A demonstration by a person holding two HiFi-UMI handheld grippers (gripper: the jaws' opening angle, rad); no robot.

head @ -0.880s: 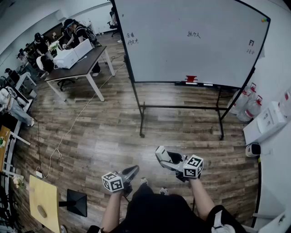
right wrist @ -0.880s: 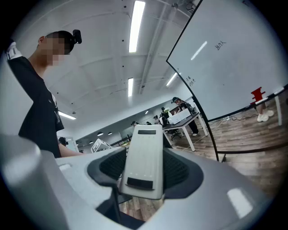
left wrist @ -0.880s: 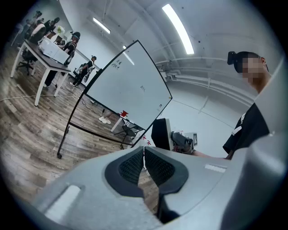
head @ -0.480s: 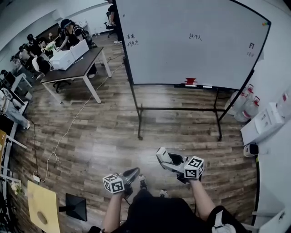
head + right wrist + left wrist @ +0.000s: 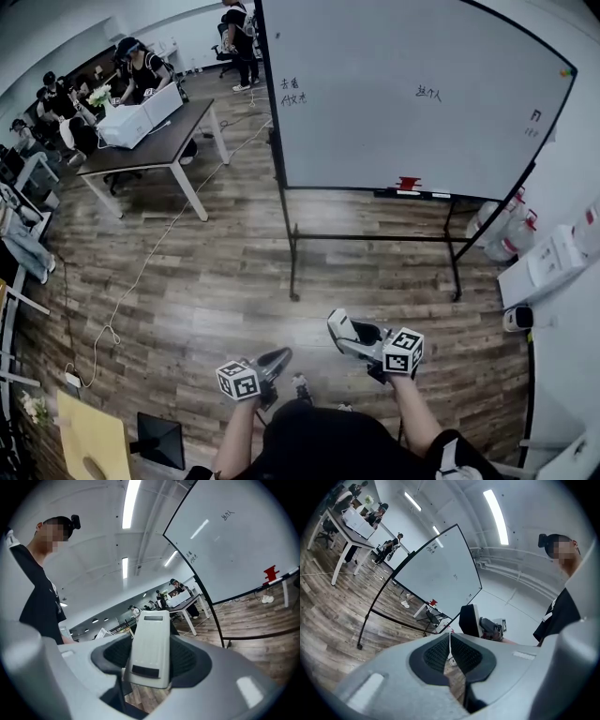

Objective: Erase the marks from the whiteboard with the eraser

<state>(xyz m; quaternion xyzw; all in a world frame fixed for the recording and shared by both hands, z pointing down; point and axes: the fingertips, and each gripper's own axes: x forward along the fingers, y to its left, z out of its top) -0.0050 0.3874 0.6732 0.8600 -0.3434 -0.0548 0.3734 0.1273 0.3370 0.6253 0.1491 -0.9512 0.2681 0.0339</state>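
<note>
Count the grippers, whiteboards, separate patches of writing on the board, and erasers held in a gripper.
Grippers: 2, the left gripper and the right gripper
Whiteboard: 1
Patches of writing: 3, at the board's left, middle and right
Eraser: 1, clamped in the right gripper
Total: 7

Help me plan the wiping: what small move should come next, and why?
Probably step toward the whiteboard, lifting the right tongs. They are shut on the eraser, but the board stands across the floor, its marks well out of reach.
</note>
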